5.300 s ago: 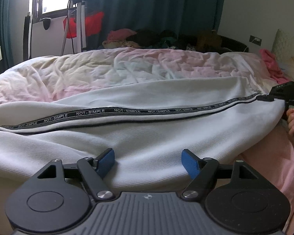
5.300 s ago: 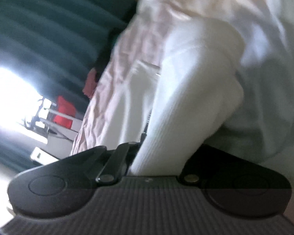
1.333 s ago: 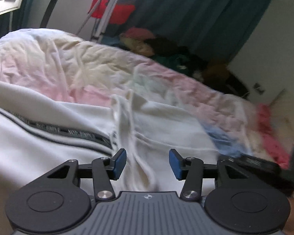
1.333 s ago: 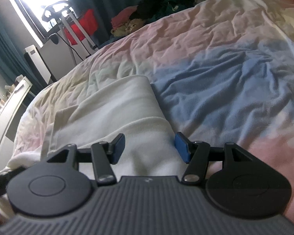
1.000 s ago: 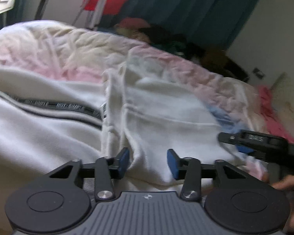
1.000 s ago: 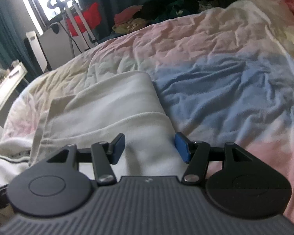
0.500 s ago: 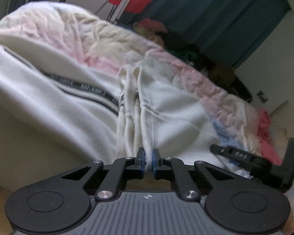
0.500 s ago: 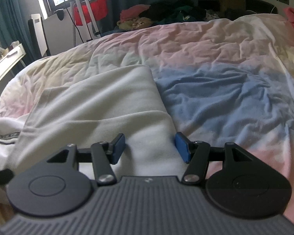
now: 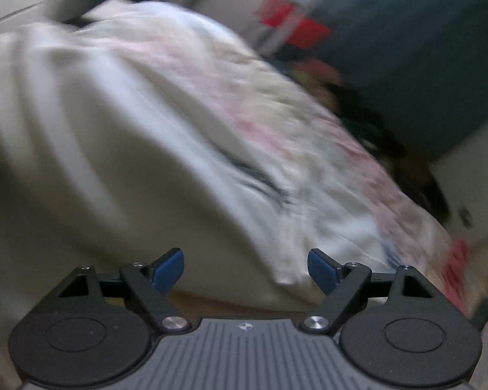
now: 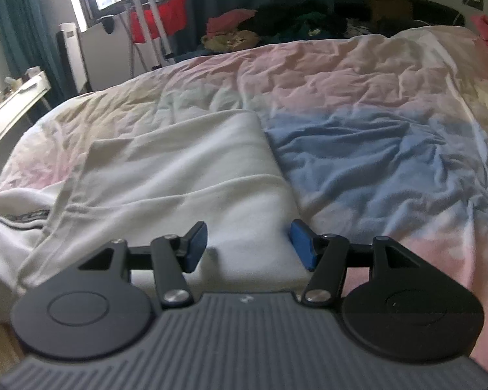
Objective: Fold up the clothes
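A white garment [image 10: 185, 175] with a black lettered stripe [image 10: 26, 217] lies partly folded on the bed. In the blurred left wrist view the same white garment [image 9: 120, 149] hangs over the bed's near edge, its stripe [image 9: 253, 175] running toward the folded end. My left gripper [image 9: 245, 268] is open just below that edge, nothing between its blue pads. My right gripper [image 10: 247, 245] is open too, its fingers straddling the near right corner of the folded part without closing on it.
A pastel pink, blue and cream duvet [image 10: 374, 123] covers the bed. Behind it lie a heap of clothes [image 10: 276, 22], a metal stand with red cloth [image 10: 156, 16], dark teal curtains and a white desk [image 10: 9, 107] at the left.
My left gripper was shut on the garment's gathered edge half a second ago; now it is open and has swung quickly left and down. The right gripper stays open in place.
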The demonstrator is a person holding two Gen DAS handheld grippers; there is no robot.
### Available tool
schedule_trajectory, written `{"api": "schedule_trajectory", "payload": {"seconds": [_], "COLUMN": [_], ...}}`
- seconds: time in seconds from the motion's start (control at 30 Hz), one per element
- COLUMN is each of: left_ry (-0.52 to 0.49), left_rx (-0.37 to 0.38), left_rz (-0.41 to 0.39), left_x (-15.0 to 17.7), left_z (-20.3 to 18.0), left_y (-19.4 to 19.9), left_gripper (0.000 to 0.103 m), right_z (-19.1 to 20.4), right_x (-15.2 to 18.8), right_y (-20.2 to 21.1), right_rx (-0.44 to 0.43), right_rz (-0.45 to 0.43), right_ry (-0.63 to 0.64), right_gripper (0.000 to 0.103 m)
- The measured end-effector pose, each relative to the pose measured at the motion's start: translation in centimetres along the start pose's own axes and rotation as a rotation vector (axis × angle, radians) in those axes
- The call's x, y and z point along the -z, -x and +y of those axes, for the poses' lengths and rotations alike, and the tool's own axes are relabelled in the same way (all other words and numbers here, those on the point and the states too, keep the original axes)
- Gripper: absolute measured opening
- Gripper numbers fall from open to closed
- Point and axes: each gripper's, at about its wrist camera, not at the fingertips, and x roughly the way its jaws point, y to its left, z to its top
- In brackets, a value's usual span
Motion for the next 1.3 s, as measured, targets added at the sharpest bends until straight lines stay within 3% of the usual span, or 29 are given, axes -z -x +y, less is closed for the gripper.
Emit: {"api": "schedule_trajectory", "payload": {"seconds": [0.2,0.47,0.63,0.83,0.93,1.0,1.1,1.3], "left_ry": [0.365,0.626,0.615,0.534,0.529,0.471,0.371,0.151], "left_rx": [-0.088,-0.068,-0.090,-0.178,-0.189,-0.216,-0.261,-0.343], "left_rz": [-0.045,-0.128,-0.210,-0.357,-0.385,-0.415,-0.463,-0.559], "left_x": [-3.5,-5.9,-6.5,-7.4,-7.8,-8.2,-8.7,-9.8], "left_z": [7.4,12.6,12.9,11.8,11.5,10.3,8.1,3.2], "left_y": [1.1,-1.1,-0.8,0.5,-0.1,0.1,0.4,1.4], "left_gripper": [0.090,0.094,0.088,0.073,0.062,0.039,0.027,0.021], "right_z": [2.0,4.2,5.3,6.0,5.8,5.8,5.8,5.6], "right_x": [0.7,1.6,2.1,2.4,2.3,2.3,2.5,2.6], "right_y": [1.3,1.0,0.6,0.3,0.3,0.3,0.1,-0.7], "right_rx": [-0.092,-0.101,-0.093,-0.080,-0.083,-0.085,-0.083,-0.078], "right_rz": [0.005,0.037,0.047,0.049,0.050,0.051,0.058,0.089], "right_ry": [0.048,0.142,0.195,0.226,0.221,0.217,0.222,0.226], "right_gripper": [0.059,0.059,0.059,0.059,0.059,0.059,0.058,0.058]}}
